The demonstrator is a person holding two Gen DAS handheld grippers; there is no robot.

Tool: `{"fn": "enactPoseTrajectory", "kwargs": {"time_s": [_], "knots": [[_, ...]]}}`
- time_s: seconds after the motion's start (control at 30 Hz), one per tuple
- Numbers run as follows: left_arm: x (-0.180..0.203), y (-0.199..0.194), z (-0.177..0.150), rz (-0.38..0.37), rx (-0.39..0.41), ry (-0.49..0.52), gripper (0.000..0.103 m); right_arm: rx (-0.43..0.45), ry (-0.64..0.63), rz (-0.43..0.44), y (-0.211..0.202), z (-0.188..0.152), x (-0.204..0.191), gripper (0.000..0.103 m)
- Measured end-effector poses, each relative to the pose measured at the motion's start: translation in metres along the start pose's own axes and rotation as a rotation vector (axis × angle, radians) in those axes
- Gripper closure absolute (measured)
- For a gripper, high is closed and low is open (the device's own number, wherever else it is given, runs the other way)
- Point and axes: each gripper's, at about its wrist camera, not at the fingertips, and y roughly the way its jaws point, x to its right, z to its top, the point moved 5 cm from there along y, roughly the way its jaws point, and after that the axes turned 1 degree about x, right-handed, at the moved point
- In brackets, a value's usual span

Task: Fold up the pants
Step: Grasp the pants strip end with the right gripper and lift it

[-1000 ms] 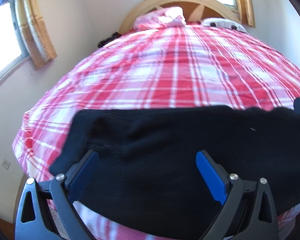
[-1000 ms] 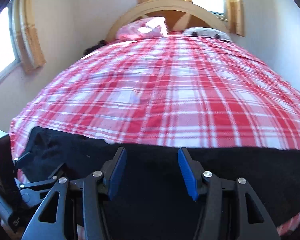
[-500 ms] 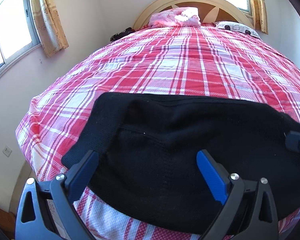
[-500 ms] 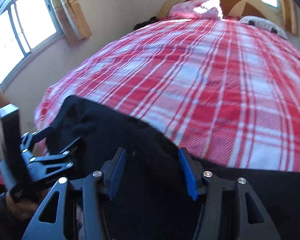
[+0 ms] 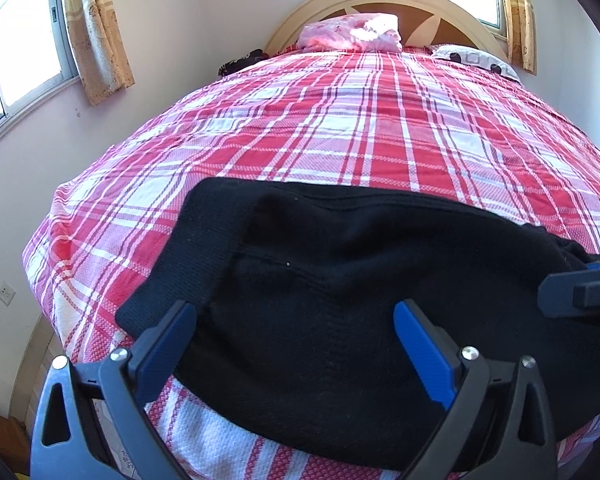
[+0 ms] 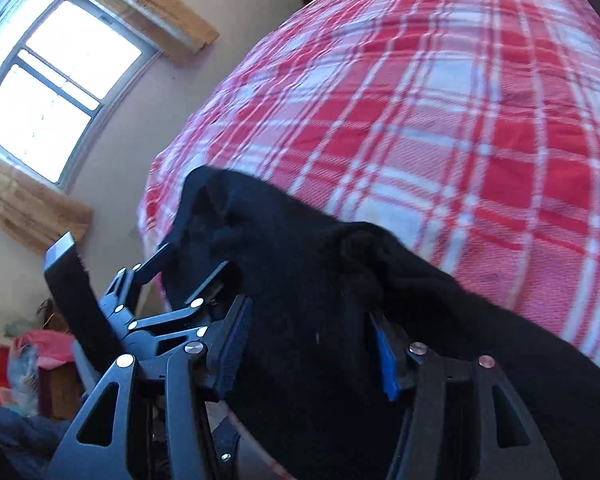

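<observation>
Black pants (image 5: 340, 280) lie across the near end of a bed with a red and white plaid cover (image 5: 340, 120); the waistband end is at the left. My left gripper (image 5: 296, 340) is open, its blue-padded fingers spread above the pants near the waistband, holding nothing. My right gripper (image 6: 312, 340) is open with a bunched fold of the black pants (image 6: 320, 280) between its fingers. The right gripper also shows at the right edge of the left wrist view (image 5: 580, 292). The left gripper shows at the left of the right wrist view (image 6: 172, 280).
A wooden headboard (image 5: 380, 4) with a pink pillow (image 5: 352, 32) and a patterned pillow (image 5: 472, 58) stands at the far end. Curtained windows (image 5: 20, 40) are on the left wall. Clutter and a box (image 6: 32, 368) sit on the floor at the bed's left.
The right gripper has swung left and tilted toward the waistband end, close to the left gripper, with the fabric bunching between its fingers. The left gripper has risen slightly and stays open.
</observation>
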Motion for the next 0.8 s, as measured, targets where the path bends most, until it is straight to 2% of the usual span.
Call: {"fn": "enactPoseTrajectory", "kwargs": {"time_s": [0.07,0.17,0.33,0.43,0.5,0.57,0.6,0.63,0.67,0.73,0.8], "knots": [[0.000,0.001,0.000,0.003,0.001,-0.001,0.000,0.009,-0.013,-0.007,0.002,0.005,-0.003,0.045],[0.002,0.001,0.000,0.012,0.010,0.013,0.000,0.085,0.065,0.028,0.003,0.023,0.012,0.045],[0.001,0.002,0.000,-0.001,0.005,0.012,0.000,0.304,0.222,0.003,-0.014,0.060,0.057,0.045],[0.001,0.003,0.001,0.000,0.006,0.014,0.000,0.326,0.280,0.031,-0.024,0.065,0.071,0.045],[0.002,0.003,0.001,0.007,0.010,0.017,0.000,0.371,0.248,0.017,-0.040,0.062,0.064,0.045],[0.004,0.003,0.002,0.022,0.008,0.032,0.000,0.405,0.145,-0.043,-0.052,0.055,0.041,0.047],[0.005,0.003,0.003,0.029,0.006,0.039,0.000,0.401,0.074,-0.070,-0.053,0.050,0.024,0.052],[0.006,0.003,0.004,0.035,0.001,0.044,0.000,0.393,0.018,-0.080,-0.051,0.046,0.010,0.067],[0.007,0.003,0.005,0.042,-0.006,0.049,0.000,0.381,-0.023,-0.086,-0.048,0.042,-0.001,0.074],[0.007,0.002,0.005,0.047,-0.016,0.051,0.000,0.337,-0.088,-0.100,-0.032,0.035,-0.022,0.078],[0.007,0.002,0.005,0.051,-0.023,0.048,0.000,0.295,-0.094,-0.093,-0.017,0.031,-0.018,0.078]]}}
